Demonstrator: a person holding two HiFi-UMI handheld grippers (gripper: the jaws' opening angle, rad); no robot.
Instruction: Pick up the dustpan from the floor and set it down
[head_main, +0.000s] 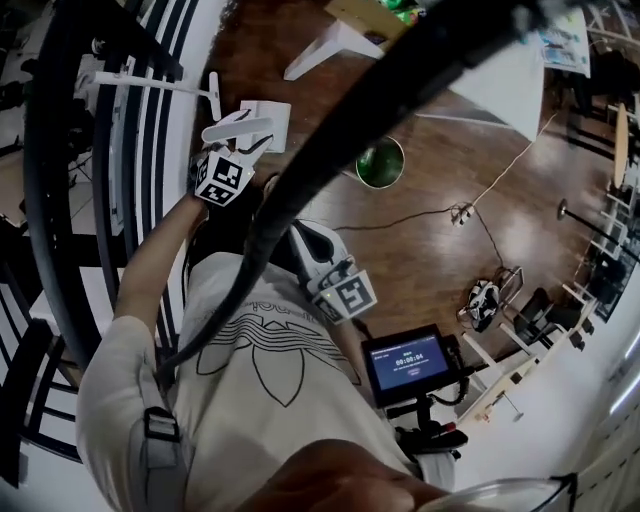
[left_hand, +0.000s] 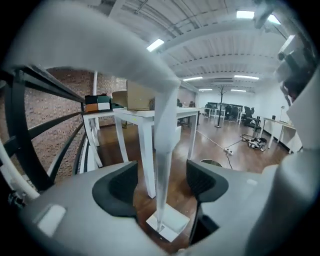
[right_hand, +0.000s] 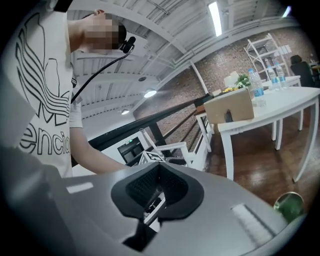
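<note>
Left gripper view, quick one: what are the tongs doing?

Left gripper (left_hand: 161, 182) is standing wide apart, straddling the dustpan (left_hand: 172, 224) handle (left_hand: 164, 150). Pads (left_hand: 122, 187) aren't pressing on it, and gaps are showing on both sides. Nothing is being held.

And the dustpan itself?

It's sitting on the floor (left_hand: 220, 150), pan flat, handle sticking upright between the jaws, just beside a white table leg (left_hand: 146, 160).

Right one?

Right gripper (right_hand: 159, 186) is hanging near the person's shirt (right_hand: 35, 110), jaws together, gripping nothing. I'm judging it as idling.

So we're tagging the step as the grab. Any advice?

I'm reading it as closing on the handle, with the pickup not yet done. The handle is looking thin and smooth and is sitting roughly centred, so I'm suggesting keeping it there and bringing the pads in square to it. I'm also suggesting squeezing firmly before lifting. The pan's weight is hanging low, so I'm expecting it to pivot in a loose grip. Lifting straight up should be keeping the pan from swinging into the table leg.
</note>
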